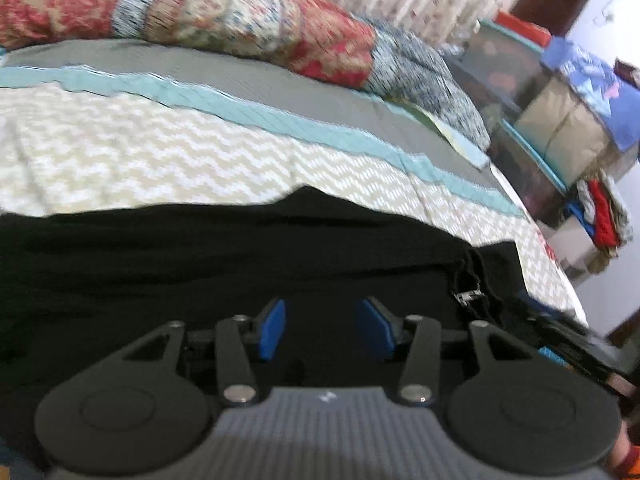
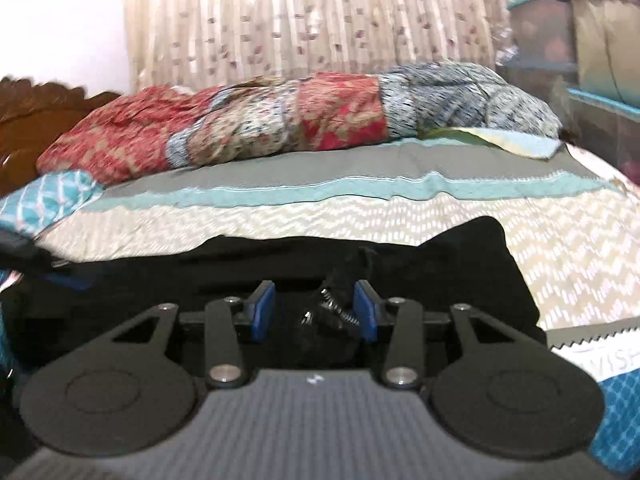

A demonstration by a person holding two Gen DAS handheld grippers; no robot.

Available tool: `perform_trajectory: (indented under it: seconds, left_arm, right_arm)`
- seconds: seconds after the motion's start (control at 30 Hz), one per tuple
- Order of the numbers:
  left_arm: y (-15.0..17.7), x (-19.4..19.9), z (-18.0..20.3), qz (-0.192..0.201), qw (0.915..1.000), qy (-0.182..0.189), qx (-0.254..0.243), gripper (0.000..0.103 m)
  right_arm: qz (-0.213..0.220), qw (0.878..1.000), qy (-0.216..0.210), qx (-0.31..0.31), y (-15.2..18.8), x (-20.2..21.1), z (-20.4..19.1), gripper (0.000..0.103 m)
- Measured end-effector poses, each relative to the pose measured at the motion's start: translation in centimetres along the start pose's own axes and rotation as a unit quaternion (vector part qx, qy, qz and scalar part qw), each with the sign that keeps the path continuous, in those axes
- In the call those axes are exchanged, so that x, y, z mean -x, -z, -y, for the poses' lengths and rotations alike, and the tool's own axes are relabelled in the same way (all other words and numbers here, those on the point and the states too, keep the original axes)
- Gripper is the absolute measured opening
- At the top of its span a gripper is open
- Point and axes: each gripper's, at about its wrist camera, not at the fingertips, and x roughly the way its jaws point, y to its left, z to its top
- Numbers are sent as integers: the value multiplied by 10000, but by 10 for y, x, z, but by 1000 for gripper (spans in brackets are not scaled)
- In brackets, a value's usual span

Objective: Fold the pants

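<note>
The black pants (image 1: pixel 240 264) lay flat on the bed (image 1: pixel 160 152), long axis running crosswise just ahead of both tongs, left tongs (image 1: pixel 320 330) agape and empty, right tongs (image 2: pixel 314 310) agape around the bunched zipper (image 2: pixel 336 308).

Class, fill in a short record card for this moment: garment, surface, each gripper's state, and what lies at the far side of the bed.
garment: black pants spread flat
surface: bed with zigzag bedspread
left gripper: open, over the pants, nothing between its pads
right gripper: open, a bunched bit of black cloth and a metal fastener between its pads
far side: red and blue patterned quilt, bunched
backdrop: floral curtain
</note>
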Motion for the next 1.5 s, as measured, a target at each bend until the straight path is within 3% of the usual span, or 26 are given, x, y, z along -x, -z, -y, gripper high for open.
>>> perform_trajectory:
  seconds: [0.13,0.27,0.4,0.53,0.6,0.63,0.7,0.83,0.97,1.0,1.03,1.07,1.1,1.17,1.23,1.27,1.37,1.5]
  left_arm:
    - [1,51,-33,515,9974,-401,294,48]
    - [7,104,-83,1093,9849,-1006,887,56]
    - [24,127,-135,1223,9698,-1378,1600,76]
    - [38,120,-169,1108,9631,-1219,2128,81]
    - [41,108,-177,1028,9624,-1022,2296,93]
    - [42,104,-182,1006,9625,-927,2344,97]
    - [43,93,-186,924,9636,-755,2392,102]
    - [44,75,-190,838,9661,-703,2340,103]
    - [48,76,-191,981,9643,-615,2381,103]
    - [50,76,-191,1019,9647,-614,2349,101]
    - [53,75,-191,1065,9651,-694,2292,87]
    - [54,75,-190,1067,9653,-860,2225,60]
    - [54,75,-190,1045,9648,-1057,2170,50]
    - [57,80,-193,1129,9613,-961,2322,35]
    - [57,84,-193,1216,9586,-686,2482,25]
    - [56,86,-189,1266,9591,-582,2463,15]
    - [46,87,-164,1362,9678,-284,2097,13]
    - [32,80,-122,1354,9831,-451,1146,16]
  right_arm:
    - [-873,9955,276,-243,22,-47,5,40]
    - [-706,9962,511,-20,5,-34,-17,40]
    - [-310,9988,329,-207,-6,-20,-37,41]
    - [-578,9965,-339,-500,-7,-38,-73,41]
    - [-806,9935,-622,-503,0,-51,-99,35]
    - [-959,9908,-799,-521,2,-60,-113,27]
    - [-1163,9855,-1118,-526,3,-73,-139,20]
    - [-1354,9767,-1598,-463,-5,-93,-185,17]
    - [-1700,9633,-1919,-798,1,-119,-210,17]
    - [-1976,9570,-1913,-919,10,-128,-213,17]
    - [-2385,9478,-1864,-997,24,-143,-216,17]
    - [-2335,9477,-1864,-1121,32,-146,-214,12]
    - [-2220,9473,-1924,-1274,34,-145,-211,12]
    - [-2329,9407,-1940,-1524,30,-144,-205,12]
    - [-2342,9403,-1957,-1508,28,-140,-205,12]
    - [-2322,9408,-1956,-1506,29,-138,-206,12]
    - [-2289,9398,-1969,-1602,31,-134,-207,13]
    - [-2315,9356,-2035,-1724,33,-136,-201,15]
